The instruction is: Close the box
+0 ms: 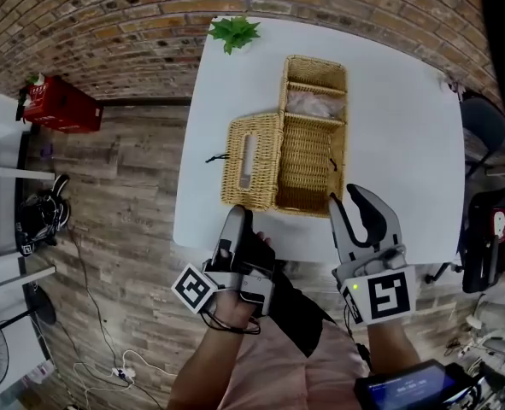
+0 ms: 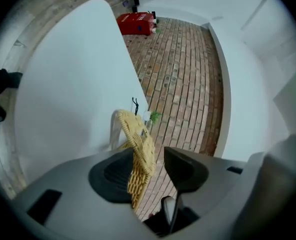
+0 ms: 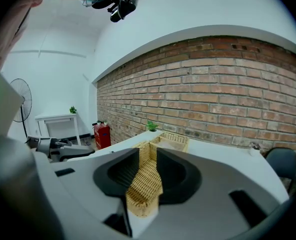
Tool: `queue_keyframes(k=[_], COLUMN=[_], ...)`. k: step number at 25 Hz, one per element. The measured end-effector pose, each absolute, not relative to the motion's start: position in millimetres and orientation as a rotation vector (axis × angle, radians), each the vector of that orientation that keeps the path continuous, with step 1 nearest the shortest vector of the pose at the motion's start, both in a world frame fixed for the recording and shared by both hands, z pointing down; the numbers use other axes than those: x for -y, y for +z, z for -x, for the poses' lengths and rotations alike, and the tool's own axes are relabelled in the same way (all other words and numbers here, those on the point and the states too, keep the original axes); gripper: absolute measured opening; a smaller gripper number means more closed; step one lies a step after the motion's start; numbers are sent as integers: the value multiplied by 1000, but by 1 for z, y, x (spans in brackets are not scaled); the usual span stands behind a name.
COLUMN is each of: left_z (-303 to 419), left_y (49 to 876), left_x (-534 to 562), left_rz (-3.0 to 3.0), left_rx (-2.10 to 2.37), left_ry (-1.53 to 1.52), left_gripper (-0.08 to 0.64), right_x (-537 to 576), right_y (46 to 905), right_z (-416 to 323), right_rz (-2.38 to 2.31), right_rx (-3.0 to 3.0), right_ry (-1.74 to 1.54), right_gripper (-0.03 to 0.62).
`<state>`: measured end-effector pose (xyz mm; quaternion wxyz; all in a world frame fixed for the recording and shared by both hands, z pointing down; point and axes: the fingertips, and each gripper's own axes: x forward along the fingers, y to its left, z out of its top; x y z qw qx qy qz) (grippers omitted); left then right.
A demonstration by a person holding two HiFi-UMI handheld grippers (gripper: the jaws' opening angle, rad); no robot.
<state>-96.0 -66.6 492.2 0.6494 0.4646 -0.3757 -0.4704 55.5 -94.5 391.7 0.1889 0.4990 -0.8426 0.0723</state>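
One plant (image 1: 233,32), seemingly potted, sits on the table (image 1: 406,126) beyond the box (image 1: 314,152).

Colours and patterns, placed from the tool.
(a) right gripper (image 1: 348,196): grey body, black pads; its marker cube (image 1: 387,295) bears black squares on white.
(b) wicker box (image 1: 308,169), ahead of the jaws: straw-yellow basket weave; the lid (image 1: 265,173), to the gripper's left, matches.
(c) table (image 1: 406,118): plain white.
(d) plant (image 1: 233,32), beyond the box from the gripper: green.
(e) crate (image 1: 61,107), far to the gripper's left: red.
(f) wall (image 1: 107,15): red-brown brick, pale mortar.
(g) floor (image 1: 124,203): grey-brown planks.
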Motion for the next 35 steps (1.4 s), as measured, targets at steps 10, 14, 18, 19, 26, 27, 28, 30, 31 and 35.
queue_keyframes(k=[10, 14, 18, 19, 26, 27, 28, 30, 31, 35], left_z=[111, 112, 112, 112, 121, 122, 123, 125, 125, 125], left_y=[516, 520, 526, 525, 508, 504, 500, 490, 485, 467], left_x=[80, 83, 80, 80, 84, 84, 85, 86, 86, 85], left_rz=[-947, -933, -909, -912, -1018, -1041, -1063, -1115, -1143, -1226], left_rx=[881, 891, 904, 906, 960, 969, 978, 995, 1004, 1026], left_ry=[-1085, -1075, -1058, -1056, -1017, -1011, -1006, -993, -984, -957], left_gripper=[215, 177, 87, 86, 69, 64, 59, 53, 50, 46], right_x=[100, 100, 101, 101, 102, 102, 103, 105, 105, 102], right_y=[392, 391, 389, 388, 386, 385, 383, 377, 375, 374], right_z=[-51, -52, -51, -51, -48, -47, -47, -45, -44, -45], right_rz=[-1394, -1398, -1401, -1403, -1409, -1413, -1424, -1447, -1450, -1438], right_rx=[2375, 2372, 2367, 2367, 2377, 2380, 2388, 2408, 2412, 2402], right_ry=[205, 200, 181, 178, 179, 180, 181, 179, 174, 175], right_gripper=[109, 109, 109, 109, 109, 109, 109, 109, 109, 109])
